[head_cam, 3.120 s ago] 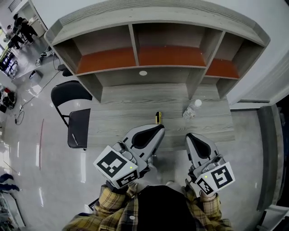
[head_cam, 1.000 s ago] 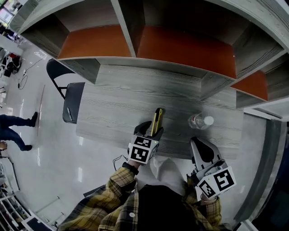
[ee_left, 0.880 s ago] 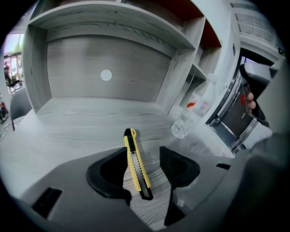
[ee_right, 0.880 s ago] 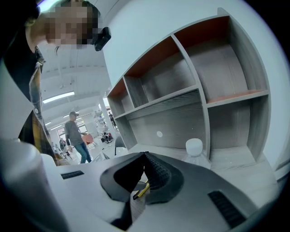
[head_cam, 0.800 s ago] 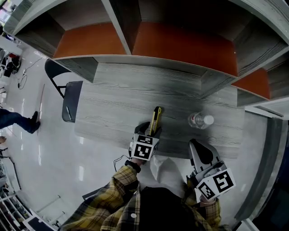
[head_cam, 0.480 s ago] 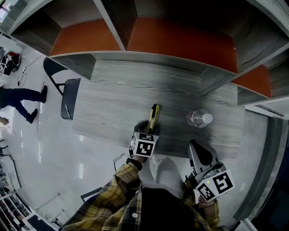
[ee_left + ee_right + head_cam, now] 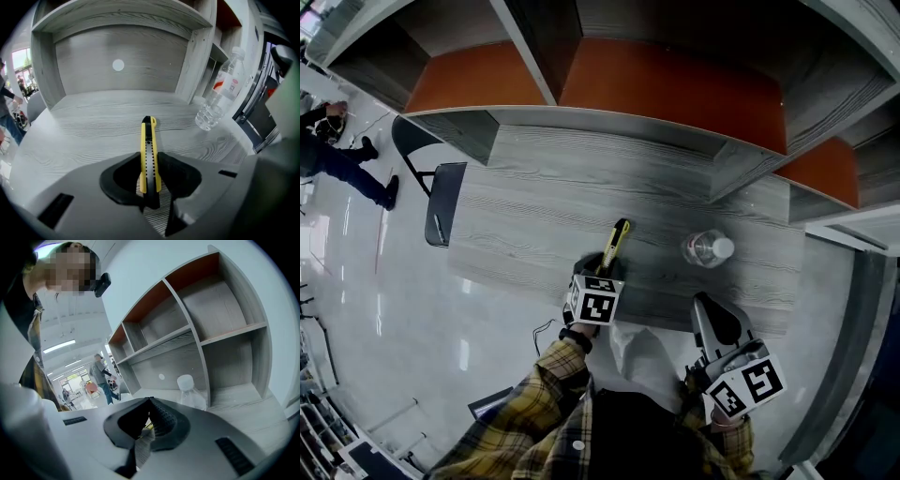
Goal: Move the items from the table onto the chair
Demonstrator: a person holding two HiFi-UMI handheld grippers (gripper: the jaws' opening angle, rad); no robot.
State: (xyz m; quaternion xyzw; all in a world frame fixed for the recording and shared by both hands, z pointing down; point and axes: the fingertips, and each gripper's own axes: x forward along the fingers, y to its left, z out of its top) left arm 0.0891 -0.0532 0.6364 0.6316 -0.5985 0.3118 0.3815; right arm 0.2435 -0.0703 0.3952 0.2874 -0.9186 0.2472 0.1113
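Standing at the far left of the head view, the black chair point(image 7: 441, 202) sits just beside the left end of the grey wooden table point(image 7: 534, 202), its seat facing the table edge. Near the table's front edge, the left gripper point(image 7: 605, 262) has the yellow and black knife point(image 7: 617, 240) between its jaws. The jaws are closing, and the pads already press on the sides of the knife's near end. The far end of the knife points toward the shelves point(image 7: 666, 89). Further right, a clear plastic bottle point(image 7: 705, 248) with a white cap stands upright on the table, well apart from the knife. The right gripper point(image 7: 714, 309) hangs off the table's front edge, its jaws clenched together on nothing.
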